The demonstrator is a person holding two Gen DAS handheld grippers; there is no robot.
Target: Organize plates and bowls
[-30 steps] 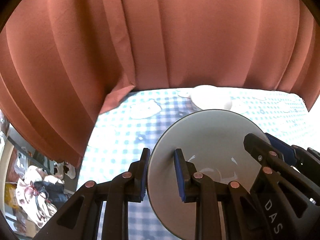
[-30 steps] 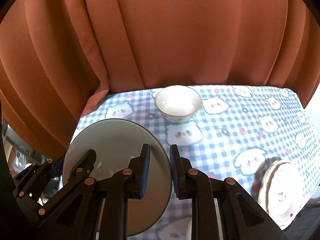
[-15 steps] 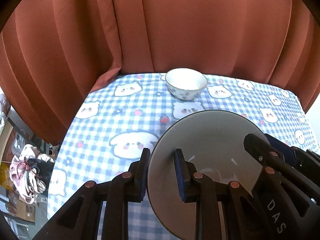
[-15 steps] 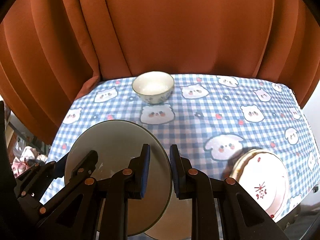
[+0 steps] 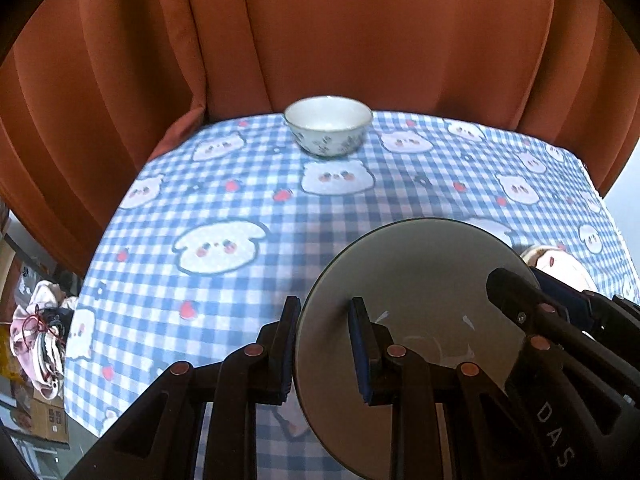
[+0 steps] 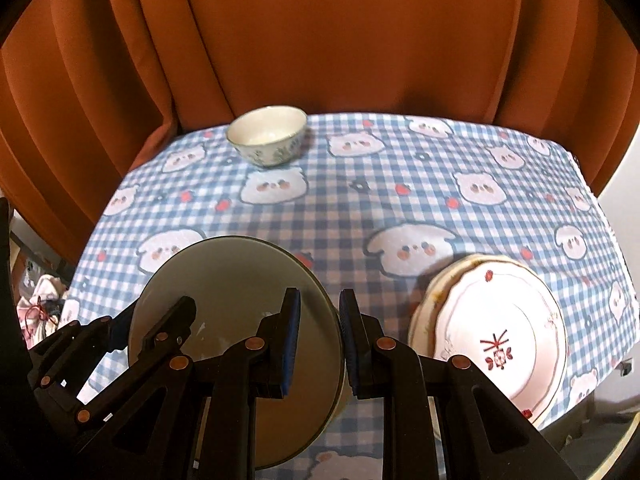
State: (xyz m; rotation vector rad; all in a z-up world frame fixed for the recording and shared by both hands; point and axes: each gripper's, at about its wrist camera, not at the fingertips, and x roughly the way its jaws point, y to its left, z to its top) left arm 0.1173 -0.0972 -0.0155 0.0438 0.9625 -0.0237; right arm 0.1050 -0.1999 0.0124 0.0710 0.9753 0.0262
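A grey plate [image 5: 420, 276] [image 6: 236, 276] is held between both grippers, level above the table. My left gripper [image 5: 324, 344] is shut on its left rim. My right gripper [image 6: 319, 340] is shut on its right rim. A white bowl with a blue floral pattern [image 5: 328, 125] [image 6: 267, 134] stands at the table's far edge. A stack of white plates with red decoration [image 6: 496, 332] lies at the near right; it shows partly behind the right gripper in the left wrist view [image 5: 556, 264].
The table carries a blue checked cloth with bear prints [image 5: 248, 216] [image 6: 400, 200]. A rust-orange curtain [image 5: 360, 32] [image 6: 340, 32] hangs right behind it. Clutter and boxes [image 5: 36, 340] lie on the floor to the left.
Both grippers, holding the grey plate, have tipped downward and drawn back, so more of the table, the bowl and the plate stack has come into view.
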